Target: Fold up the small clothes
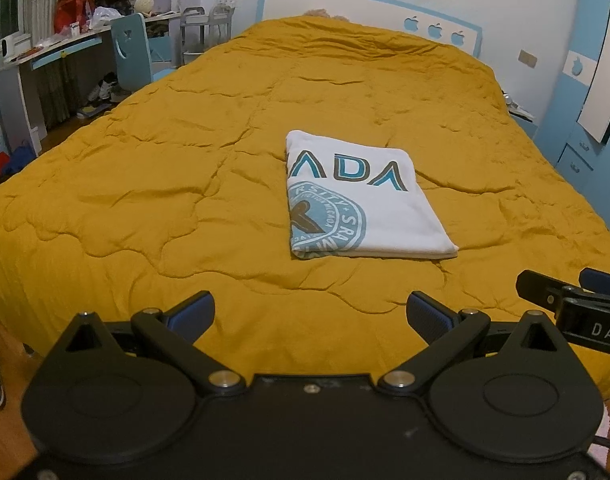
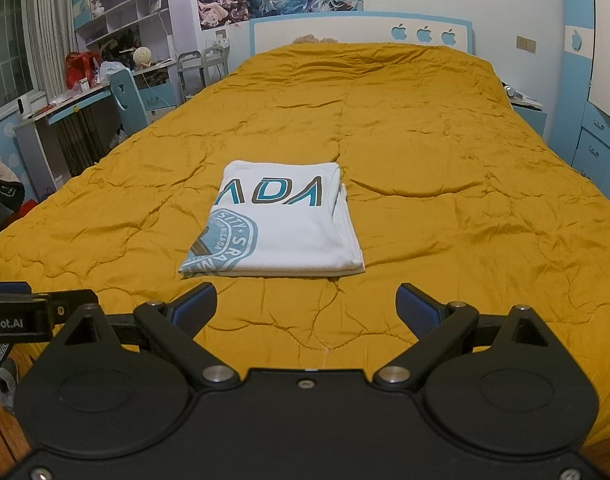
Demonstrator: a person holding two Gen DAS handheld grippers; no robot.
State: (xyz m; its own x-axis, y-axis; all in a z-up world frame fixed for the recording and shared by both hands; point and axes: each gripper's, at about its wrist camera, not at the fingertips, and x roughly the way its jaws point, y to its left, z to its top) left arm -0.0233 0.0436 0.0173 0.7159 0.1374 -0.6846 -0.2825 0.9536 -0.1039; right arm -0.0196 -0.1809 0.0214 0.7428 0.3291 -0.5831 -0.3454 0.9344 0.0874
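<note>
A white cotton T-shirt with teal lettering and a round teal seal print (image 1: 361, 200) is lying folded into a neat rectangle on the mustard-yellow quilted bedspread (image 1: 185, 184), towards the near half of the bed and well clear of every edge. In the right wrist view the same folded T-shirt (image 2: 277, 224) is being seen just ahead of the fingers, slightly left of centre, with its layered edges stacked along the right side and the near edge.

The left gripper (image 1: 309, 314) is being held above the near edge of the bedspread with its blue-padded black fingers (image 1: 429, 316) spread wide; nothing is being held between them. The right gripper (image 2: 307, 306) is likewise being held released, its fingers (image 2: 195, 306) parted over bare quilt (image 2: 465, 200), apart from the T-shirt. Each gripper is being glimpsed at the border of the other's view (only a black bracket with part of a printed label is showing).

Behind the bed, a white headboard with a light-blue frame and apple-shaped cut-outs (image 2: 361, 32) is standing against the wall, and a cluttered desk with a blue chair (image 2: 125, 96) is being seen at the left.
</note>
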